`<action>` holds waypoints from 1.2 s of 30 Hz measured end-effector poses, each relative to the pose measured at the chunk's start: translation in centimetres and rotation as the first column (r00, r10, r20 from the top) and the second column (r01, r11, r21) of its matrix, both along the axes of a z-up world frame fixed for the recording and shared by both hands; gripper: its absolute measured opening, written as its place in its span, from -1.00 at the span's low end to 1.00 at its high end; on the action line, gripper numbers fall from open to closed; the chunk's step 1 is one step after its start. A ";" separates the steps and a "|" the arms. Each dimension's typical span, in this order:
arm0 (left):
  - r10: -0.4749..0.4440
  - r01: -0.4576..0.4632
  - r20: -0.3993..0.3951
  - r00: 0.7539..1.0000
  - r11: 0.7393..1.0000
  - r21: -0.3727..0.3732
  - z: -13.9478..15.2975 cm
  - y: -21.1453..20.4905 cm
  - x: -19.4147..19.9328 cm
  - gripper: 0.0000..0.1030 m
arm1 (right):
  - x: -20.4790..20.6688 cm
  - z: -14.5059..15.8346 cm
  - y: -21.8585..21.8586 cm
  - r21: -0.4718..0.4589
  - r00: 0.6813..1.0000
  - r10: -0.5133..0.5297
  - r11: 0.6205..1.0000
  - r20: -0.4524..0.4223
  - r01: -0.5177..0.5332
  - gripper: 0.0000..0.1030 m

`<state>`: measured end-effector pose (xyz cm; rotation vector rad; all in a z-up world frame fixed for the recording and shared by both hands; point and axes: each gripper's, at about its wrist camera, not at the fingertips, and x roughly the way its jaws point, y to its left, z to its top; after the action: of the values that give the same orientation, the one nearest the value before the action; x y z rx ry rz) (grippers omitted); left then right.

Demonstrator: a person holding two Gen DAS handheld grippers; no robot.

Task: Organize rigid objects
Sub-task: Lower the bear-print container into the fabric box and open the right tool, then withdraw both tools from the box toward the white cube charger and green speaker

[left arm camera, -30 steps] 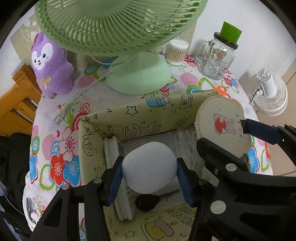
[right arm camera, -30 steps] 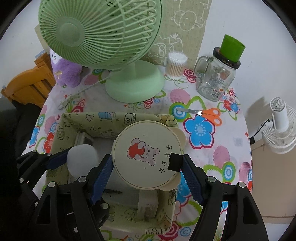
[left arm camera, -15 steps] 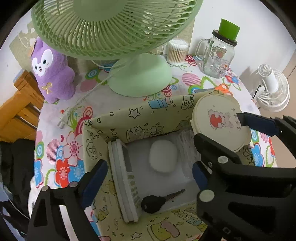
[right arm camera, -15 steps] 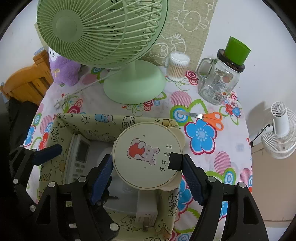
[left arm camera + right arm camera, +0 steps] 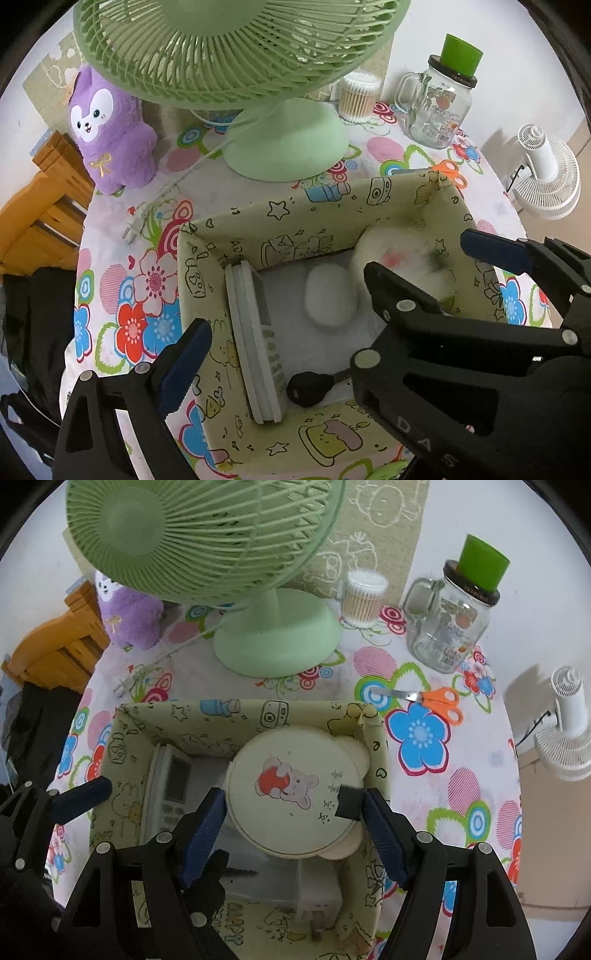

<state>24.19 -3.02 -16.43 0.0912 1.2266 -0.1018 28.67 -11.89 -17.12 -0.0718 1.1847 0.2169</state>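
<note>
A pale green fabric box (image 5: 306,218) (image 5: 207,710) with cartoon prints stands on the flowered table. In it lie a white rounded object (image 5: 328,297), a white remote control (image 5: 258,354) (image 5: 171,786) along the left wall and a black key (image 5: 308,384). My right gripper (image 5: 293,812) is shut on a round cream box with a rabbit picture (image 5: 295,790), held inside the fabric box at its right side; in the left wrist view the round box (image 5: 399,254) is blurred. My left gripper (image 5: 325,325) is open and empty above the fabric box.
A green desk fan (image 5: 207,535) stands behind the box. A purple plush toy (image 5: 110,129) is at the back left. A glass jar with a green lid (image 5: 454,627), a cotton swab tub (image 5: 364,598) and orange scissors (image 5: 439,701) are at the right. A white fan (image 5: 565,723) stands off the table.
My left gripper opened and let the white rounded object fall into the box, then drew back. My right gripper has lowered the round rabbit box into the box's right side.
</note>
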 end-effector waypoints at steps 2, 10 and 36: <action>0.003 -0.003 -0.005 1.000 1.000 -0.008 0.0 0.1 0.0 0.88 | 0.0 -0.1 0.1 0.008 1.000 0.001 1.000 -0.001 -0.001 0.61; 0.004 -0.004 -0.007 1.000 1.000 -0.025 1.0 0.3 -0.5 0.89 | -0.5 0.8 0.3 0.025 1.000 -0.014 1.000 -0.004 0.014 0.79; -0.021 0.023 0.054 0.998 0.999 -0.040 5.8 1.2 -7.2 0.89 | -7.9 6.3 0.7 0.003 0.995 -0.053 0.999 0.082 0.053 0.91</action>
<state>16.97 -1.85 -10.67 0.0717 1.1692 -0.1426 20.82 -11.15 -10.86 -0.0478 1.1030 0.1664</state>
